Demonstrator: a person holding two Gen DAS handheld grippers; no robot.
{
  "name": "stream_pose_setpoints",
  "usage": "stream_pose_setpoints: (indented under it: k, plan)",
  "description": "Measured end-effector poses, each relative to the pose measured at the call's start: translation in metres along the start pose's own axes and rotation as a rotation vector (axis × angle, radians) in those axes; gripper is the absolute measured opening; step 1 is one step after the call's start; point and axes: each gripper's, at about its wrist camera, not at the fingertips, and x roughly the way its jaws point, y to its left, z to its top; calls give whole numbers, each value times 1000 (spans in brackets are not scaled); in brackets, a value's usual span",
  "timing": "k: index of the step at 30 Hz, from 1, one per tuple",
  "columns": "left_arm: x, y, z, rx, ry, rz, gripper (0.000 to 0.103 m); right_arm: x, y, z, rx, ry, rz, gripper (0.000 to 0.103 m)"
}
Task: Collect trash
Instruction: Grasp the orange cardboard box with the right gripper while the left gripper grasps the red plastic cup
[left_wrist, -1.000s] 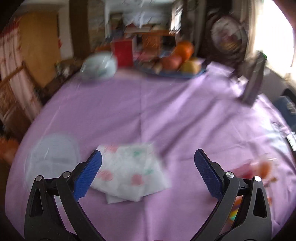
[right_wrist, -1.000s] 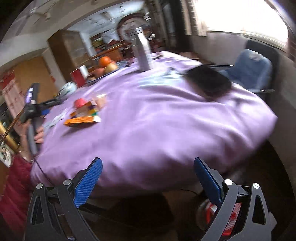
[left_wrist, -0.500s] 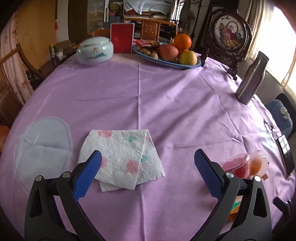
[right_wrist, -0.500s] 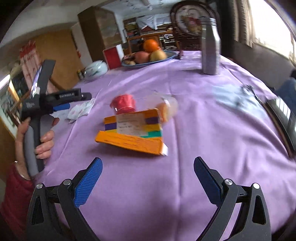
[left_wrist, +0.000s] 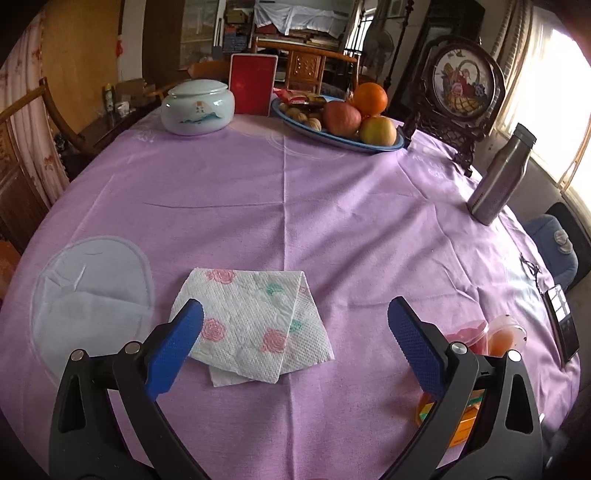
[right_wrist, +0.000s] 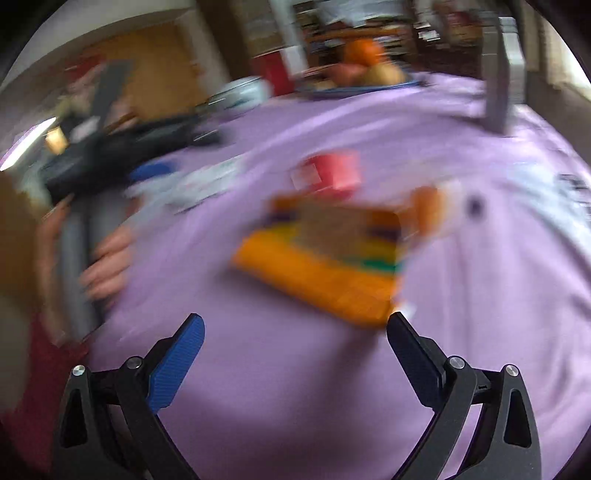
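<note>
Purple tablecloth (left_wrist: 332, 221) bears folded napkin (left_wrist: 255, 325).

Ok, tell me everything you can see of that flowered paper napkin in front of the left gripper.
The paper napkin is white embossed tissue printed with pink roses and green leaves. It is folded over, a lower layer poking out at its near edge, and lies flat on the purple tablecloth, just right of a pale oval pad. The left gripper is open above it; its left finger overlaps the napkin's near-left corner in view, though contact cannot be confirmed. Nothing else touches it.
</note>
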Motion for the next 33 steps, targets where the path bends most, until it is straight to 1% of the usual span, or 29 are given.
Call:
stream_pose_setpoints:
  k: [2,3,6,8,10,11,15,18,20,22,23,24,25,26,27,29,31,33]
  plan:
    - [1,3,0,-12,5,-3,96,-6,14,-5,-60,-2,0,97]
    - [1,3,0,-14,5,-1,96,-10,17,-6,-81,-16,-24,97]
    - [2,1,0,-7,3,4,96,-21,13,4,-121,-76,-148,97]
    - [2,0,0,0,4,7,96,-22,7,15,-150,-94,-204,97]
    - [2,0,-1,1,6,11,96,-17,8,25,-227,-88,-265,97]
    - [3,1,-1,-1,8,10,96,-11,9,32,-261,-78,-283,97]
    - [3,2,0,-6,13,3,96,5,19,42,-439,-52,-369,97]
    - [3,1,1,0,14,-1,96,22,17,51,-479,3,-371,97]
    - [4,0,1,3,15,-2,96,33,9,55,-479,45,-378,97]
    - [4,0,0,1,17,-1,96,42,2,58,-472,66,-390,97]
    - [5,0,1,0,19,-1,96,44,-2,59,-458,70,-383,97]
    - [5,0,1,-1,21,-3,96,44,-6,60,-439,68,-352,93]
    - [6,0,1,-1,23,-5,96,45,-8,60,-419,71,-325,85]
    - [7,0,1,-1,25,-6,96,43,-10,61,-392,72,-305,74]
    - [7,0,1,0,28,-6,96,40,-10,59,-377,66,-293,70]
    - [7,0,0,0,29,-6,96,28,-9,49,-350,63,-244,68]
    - [7,0,0,0,26,-8,96,21,-6,38,-338,72,-246,68]
    - [7,0,0,3,24,-7,96,13,-4,25,-320,81,-256,70]
